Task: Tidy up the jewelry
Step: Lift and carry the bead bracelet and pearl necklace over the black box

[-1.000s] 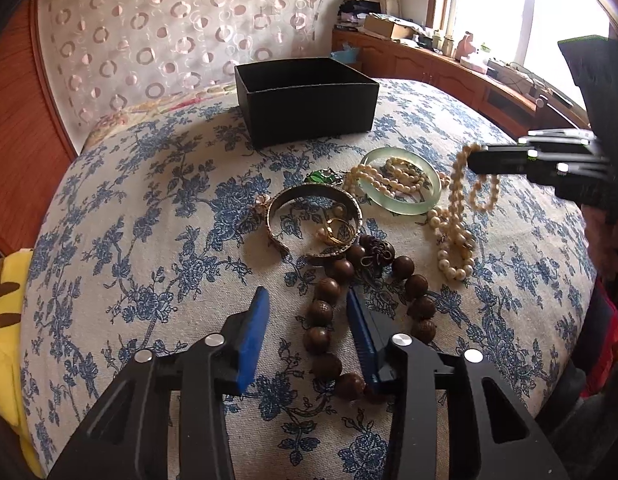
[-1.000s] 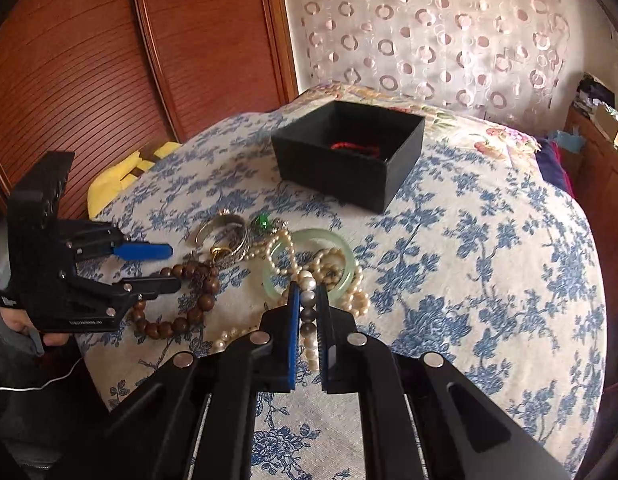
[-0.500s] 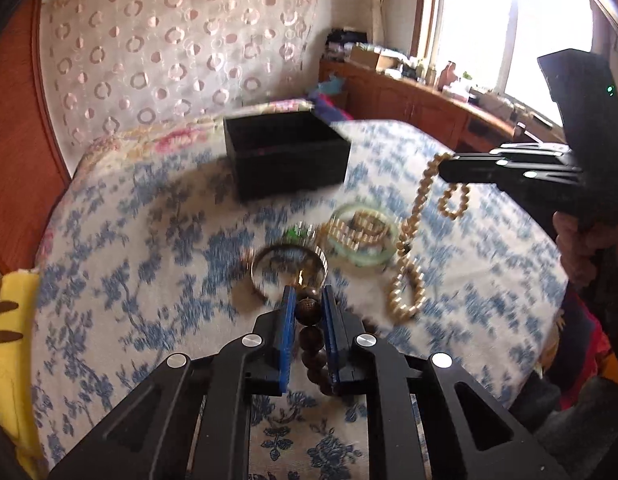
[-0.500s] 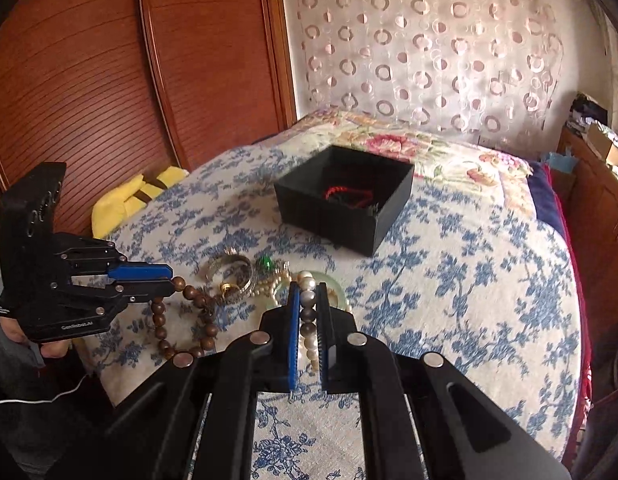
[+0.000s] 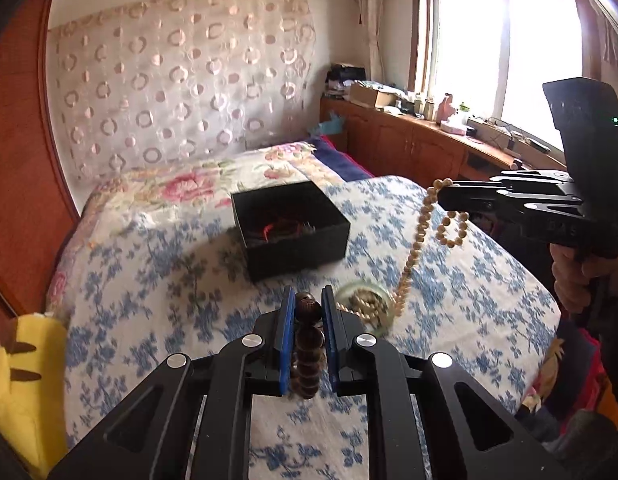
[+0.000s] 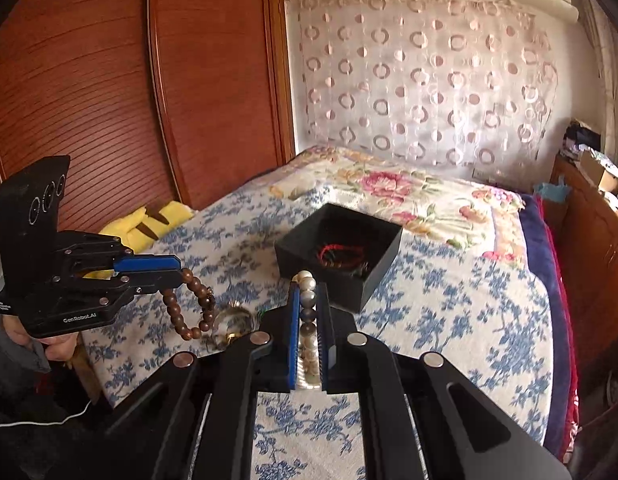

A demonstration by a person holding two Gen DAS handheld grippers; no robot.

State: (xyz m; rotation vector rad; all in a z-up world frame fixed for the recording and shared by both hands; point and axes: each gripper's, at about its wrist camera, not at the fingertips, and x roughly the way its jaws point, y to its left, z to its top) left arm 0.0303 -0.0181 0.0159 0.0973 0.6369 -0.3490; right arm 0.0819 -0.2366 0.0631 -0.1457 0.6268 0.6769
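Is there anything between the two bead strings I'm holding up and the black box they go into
Nothing visible. The brown bead bracelet and pearl necklace hang above the bedspread; the black box beyond is open-topped.

Left gripper [image 5: 306, 310] jaws clamp wooden beads [image 5: 307, 344] — black box [image 5: 290, 227] beyond.

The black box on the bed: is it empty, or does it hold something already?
Not empty. The open-topped black box holds a red cord bracelet and some darker pieces lying on its floor.
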